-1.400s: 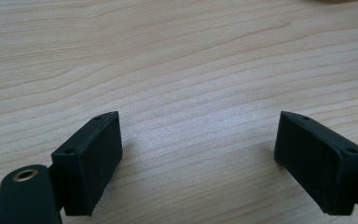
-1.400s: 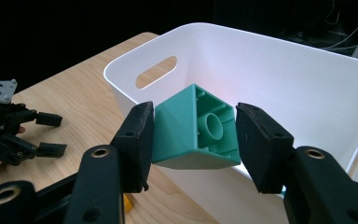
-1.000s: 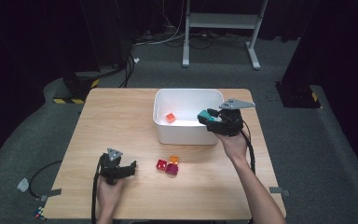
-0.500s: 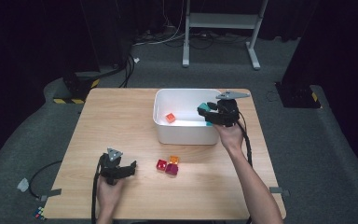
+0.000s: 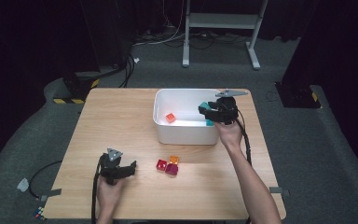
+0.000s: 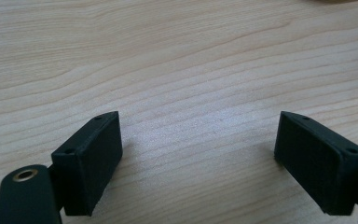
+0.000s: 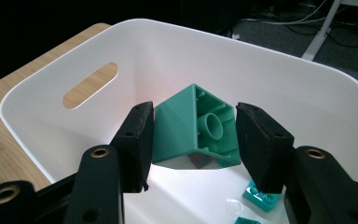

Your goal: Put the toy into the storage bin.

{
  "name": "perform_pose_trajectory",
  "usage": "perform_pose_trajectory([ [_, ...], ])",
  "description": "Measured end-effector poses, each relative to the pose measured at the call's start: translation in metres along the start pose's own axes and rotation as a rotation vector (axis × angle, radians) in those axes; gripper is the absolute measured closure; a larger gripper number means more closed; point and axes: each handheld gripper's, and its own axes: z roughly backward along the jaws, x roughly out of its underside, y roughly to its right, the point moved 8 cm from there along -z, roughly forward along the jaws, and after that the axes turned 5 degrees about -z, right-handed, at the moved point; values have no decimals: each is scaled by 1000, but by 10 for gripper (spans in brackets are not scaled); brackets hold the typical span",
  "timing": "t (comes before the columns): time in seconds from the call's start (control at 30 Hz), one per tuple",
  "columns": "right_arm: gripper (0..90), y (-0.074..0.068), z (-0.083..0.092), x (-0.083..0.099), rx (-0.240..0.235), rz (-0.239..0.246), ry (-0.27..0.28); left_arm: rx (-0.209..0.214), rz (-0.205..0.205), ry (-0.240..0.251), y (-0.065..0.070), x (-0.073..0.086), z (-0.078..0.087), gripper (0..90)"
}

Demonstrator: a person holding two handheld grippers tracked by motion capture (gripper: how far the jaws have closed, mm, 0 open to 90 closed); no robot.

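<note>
Your wooden table (image 5: 121, 121) carries the white bin (image 5: 161, 112) at its far middle. Your right gripper (image 7: 195, 135) hangs over the bin's right end, its jaws partway closed and clamped on a green block (image 7: 193, 128), hollow underside facing the camera, held tilted above the bin floor. Your left gripper (image 6: 198, 154) rests low over bare tabletop near the front left, jaws spread wide with nothing between them. Inside the bin: an orange block (image 5: 170, 117) and small teal pieces (image 7: 261, 198). On the table in front of the bin, red, magenta and orange blocks (image 5: 168, 165) sit touching.
</note>
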Motion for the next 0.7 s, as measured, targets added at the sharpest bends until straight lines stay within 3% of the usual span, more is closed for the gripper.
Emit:
perform_pose_trajectory([
  [0.7,440,6,-5,5,4,-19,-9,1,0,0,0,0,0,152],
])
